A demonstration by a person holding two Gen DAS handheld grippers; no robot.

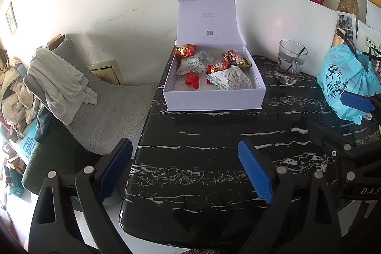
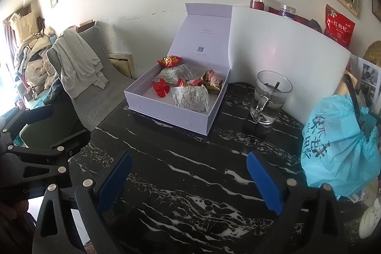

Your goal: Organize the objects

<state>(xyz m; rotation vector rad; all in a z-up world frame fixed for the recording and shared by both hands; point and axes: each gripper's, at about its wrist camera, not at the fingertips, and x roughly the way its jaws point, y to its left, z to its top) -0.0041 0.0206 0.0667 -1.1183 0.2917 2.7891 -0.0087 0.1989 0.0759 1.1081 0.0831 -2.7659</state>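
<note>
A white gift box stands open on the black marble table, lid upright. Inside lie white patterned snack packets, red and gold snack packets and a red flower. My left gripper is open and empty above the table's near edge, well short of the box. My right gripper is open and empty over the table, to the right of the left one.
A glass mug with a dark stick stands right of the box. A blue plastic bag sits at the table's right. A white board stands behind. A grey chair with a towel stands left.
</note>
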